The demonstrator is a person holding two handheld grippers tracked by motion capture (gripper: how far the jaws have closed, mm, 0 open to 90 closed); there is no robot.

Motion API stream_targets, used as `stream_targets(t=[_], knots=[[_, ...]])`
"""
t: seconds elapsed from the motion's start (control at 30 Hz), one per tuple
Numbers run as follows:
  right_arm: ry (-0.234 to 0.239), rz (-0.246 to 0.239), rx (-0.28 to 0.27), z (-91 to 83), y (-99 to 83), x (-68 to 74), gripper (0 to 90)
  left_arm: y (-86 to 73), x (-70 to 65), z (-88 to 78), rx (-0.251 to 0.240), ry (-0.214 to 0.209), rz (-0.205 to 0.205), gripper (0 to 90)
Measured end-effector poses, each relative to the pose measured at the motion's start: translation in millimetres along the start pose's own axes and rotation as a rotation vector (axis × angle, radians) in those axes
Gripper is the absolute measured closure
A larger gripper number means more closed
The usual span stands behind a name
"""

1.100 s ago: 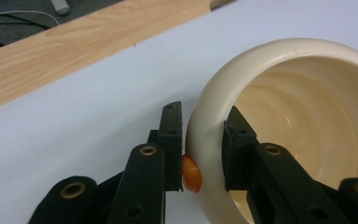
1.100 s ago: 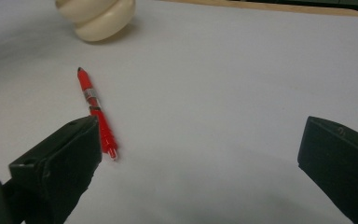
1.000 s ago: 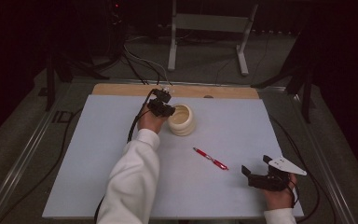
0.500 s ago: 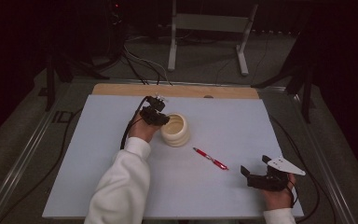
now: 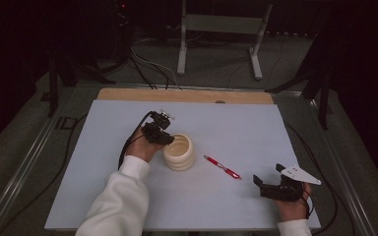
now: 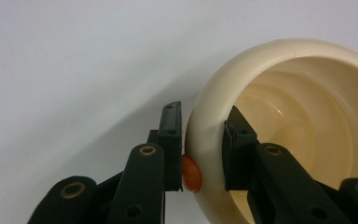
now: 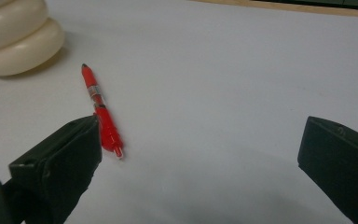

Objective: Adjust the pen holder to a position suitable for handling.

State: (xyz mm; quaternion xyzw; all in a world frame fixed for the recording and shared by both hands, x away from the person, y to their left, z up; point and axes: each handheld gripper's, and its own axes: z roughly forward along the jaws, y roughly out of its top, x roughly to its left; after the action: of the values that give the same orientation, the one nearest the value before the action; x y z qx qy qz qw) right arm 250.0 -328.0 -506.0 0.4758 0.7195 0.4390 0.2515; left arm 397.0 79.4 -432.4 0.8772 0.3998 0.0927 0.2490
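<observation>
Dark floor and cables ring a pale blue-grey table (image 5: 103, 196), and near its middle stands the cream ribbed cup (image 5: 179, 153). I have my left gripper (image 5: 163, 139) clamped on the cup's left rim: in the left gripper view one jaw sits outside the wall and the other inside, both pressing the thick rounded lip (image 6: 205, 140). So the grip is made; as I judge it, what remains is setting the cup down where it belongs and then dealing with the pen. The cup looks like glazed ceramic or smooth plastic, built of stacked bulging rings, hollow and empty inside as far as I see. An orange pad (image 6: 191, 173) peeks out by the outer jaw. Just right of the cup, apart from it, lies a red pen (image 5: 222, 167), slanting towards the near right. Farther to the near right rests my right gripper (image 5: 268, 179), jaws spread wide with nothing between them, facing the pen.
</observation>
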Motion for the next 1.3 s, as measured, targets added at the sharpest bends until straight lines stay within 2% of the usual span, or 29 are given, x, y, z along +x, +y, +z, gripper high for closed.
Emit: stream_targets(t=[0.1, 0.2, 0.33, 0.37, 0.43, 0.47, 0.5, 0.53, 0.57, 0.6, 0.63, 0.67, 0.7, 0.77, 0.8, 0.83, 0.87, 0.93, 0.97, 1.0, 1.03, 1.07, 1.1, 1.17, 1.3], knots=[[0.001, -0.002, 0.002, 0.3, 0.0, 0.5, 0.0, -4.1, -2.2, -4.2, 0.027, 0.004, 0.007, 74.3], [0.002, -0.004, 0.003, 0.9, 0.0, 1.2, 0.0, -6.7, -1.1, -5.4, 0.024, -0.003, 0.001, 73.7], [0.002, -0.005, 0.004, 1.1, 0.1, 1.8, 0.0, -8.8, 2.1, -2.0, -0.014, -0.030, -0.025, 71.4], [0.002, -0.005, 0.004, 1.1, 0.0, 1.8, 0.0, -9.2, 2.4, -1.1, -0.020, -0.039, -0.027, 66.0], [0.002, -0.003, 0.004, 1.1, -0.2, 1.5, 0.0, -10.3, 2.3, 0.6, -0.032, -0.051, -0.027, 61.4], [0.002, -0.003, 0.004, 1.1, -0.2, 1.5, 0.0, -11.1, 2.4, 0.9, -0.044, -0.060, -0.031, 58.0], [0.002, -0.005, 0.003, 1.2, -0.2, 1.1, 0.0, -13.0, 4.2, -0.4, -0.084, -0.080, -0.043, 54.3], [0.002, -0.005, 0.003, 1.2, -0.2, 1.1, 0.0, -13.0, 4.2, -0.4, -0.084, -0.080, -0.043, 51.5], [0.002, -0.003, 0.002, 1.1, -0.2, 1.0, 0.0, -14.0, 5.1, -1.8, -0.110, -0.091, -0.050, 51.5], [0.002, -0.003, 0.002, 1.0, -0.2, 1.0, 0.0, -16.6, 8.2, -5.5, -0.164, -0.109, -0.060, 44.3], [0.002, -0.003, 0.001, 0.9, -0.2, 1.0, 0.0, -17.9, 9.9, -7.9, -0.189, -0.116, -0.059, 41.2], [0.002, -0.003, 0.001, 0.9, -0.2, 1.0, 0.0, -17.9, 9.9, -7.9, -0.189, -0.116, -0.059, 37.9], [0.002, -0.003, 0.001, 0.9, -0.2, 1.0, 0.0, -19.4, 10.8, -10.3, -0.214, -0.115, -0.064, 37.9], [0.002, -0.003, 0.001, 0.9, -0.1, 1.1, 0.0, -22.6, 13.0, -16.0, -0.256, -0.102, -0.062, 30.9], [0.002, -0.003, 0.001, 0.9, -0.1, 1.1, 0.0, -22.6, 13.0, -16.0, -0.256, -0.102, -0.062, 27.2], [0.002, -0.003, 0.001, 0.9, -0.1, 1.1, 0.0, -25.4, 14.6, -20.5, -0.287, -0.087, -0.063, 27.2], [0.001, -0.004, 0.002, 1.0, -0.1, 1.2, 0.0, -27.4, 16.2, -23.7, -0.309, -0.075, -0.064, 21.2], [0.002, -0.004, 0.001, 0.9, -0.1, 1.5, 0.0, -31.1, 17.6, -28.6, -0.346, -0.061, -0.068, 16.4], [0.002, -0.004, 0.001, 0.9, -0.1, 1.5, 0.0, -31.1, 17.6, -28.6, -0.346, -0.061, -0.068, 15.9], [0.001, -0.005, -0.001, 0.6, -0.1, 1.8, 0.0, -35.7, 19.3, -33.5, -0.384, -0.034, -0.076, 14.8], [0.001, -0.005, -0.001, 0.6, -0.1, 1.8, 0.0, -35.7, 19.3, -33.5, -0.384, -0.034, -0.076, 12.0], [0.001, -0.005, -0.002, 0.5, -0.2, 1.9, 0.0, -40.4, 21.8, -37.1, -0.411, -0.044, -0.064, 12.0], [0.000, -0.005, -0.002, 0.4, -0.2, 2.0, 0.0, -42.6, 22.7, -38.6, -0.426, -0.036, -0.068, 6.0], [-0.001, -0.006, -0.002, 0.4, -0.2, 2.0, 0.0, -47.4, 24.5, -41.6, -0.452, -0.006, -0.072, 4.1], [0.000, -0.007, -0.003, 0.6, -0.3, 2.3, 0.0, -59.1, 31.3, -48.4, -0.516, 0.025, -0.094, 1.3]])
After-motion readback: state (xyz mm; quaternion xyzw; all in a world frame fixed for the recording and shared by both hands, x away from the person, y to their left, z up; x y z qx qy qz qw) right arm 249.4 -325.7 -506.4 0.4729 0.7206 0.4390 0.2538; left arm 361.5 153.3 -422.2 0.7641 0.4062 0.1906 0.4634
